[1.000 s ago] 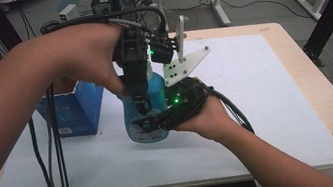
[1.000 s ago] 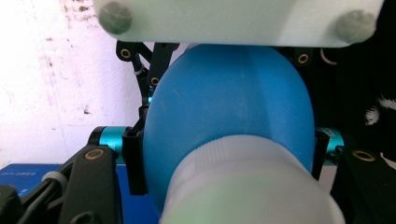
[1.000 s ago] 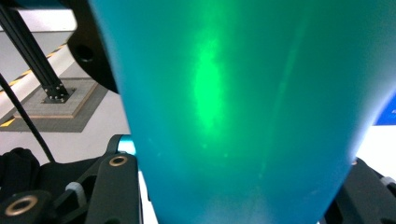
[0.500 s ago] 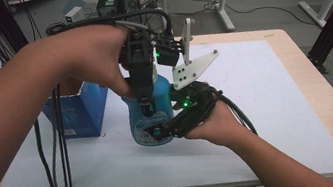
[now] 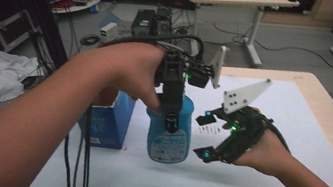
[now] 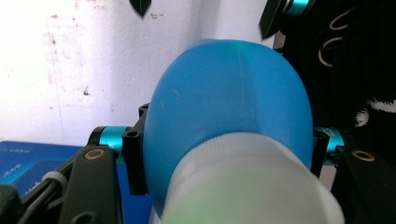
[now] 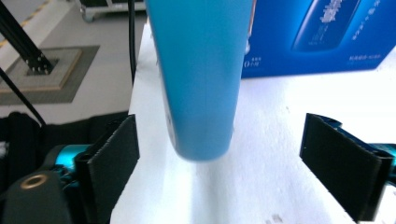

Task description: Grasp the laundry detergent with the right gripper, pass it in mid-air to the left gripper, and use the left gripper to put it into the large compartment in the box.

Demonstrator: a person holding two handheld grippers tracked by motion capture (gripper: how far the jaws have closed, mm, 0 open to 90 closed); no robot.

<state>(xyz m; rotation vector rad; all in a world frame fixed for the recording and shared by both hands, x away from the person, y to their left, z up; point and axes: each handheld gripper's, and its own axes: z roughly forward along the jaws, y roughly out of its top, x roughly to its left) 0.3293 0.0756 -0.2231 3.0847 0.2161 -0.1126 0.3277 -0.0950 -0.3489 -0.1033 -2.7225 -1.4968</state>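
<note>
Right gripper (image 5: 210,137) has just been opening and sits spread beside the blue bottle (image 5: 171,138), nothing pinched, while the left gripper (image 5: 174,117) clamps the bottle's top, so I'd back off slowly and keep that top grip steady.

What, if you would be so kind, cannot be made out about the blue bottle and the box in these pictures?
- Blue bottle label text: high view, too small and dim.
- Bottle's neck: high view, hidden by the left gripper.
- White cap: left gripper view, blurred, cut by the bottom edge.
- Blue box print: right gripper view, cut by the top edge.
</note>
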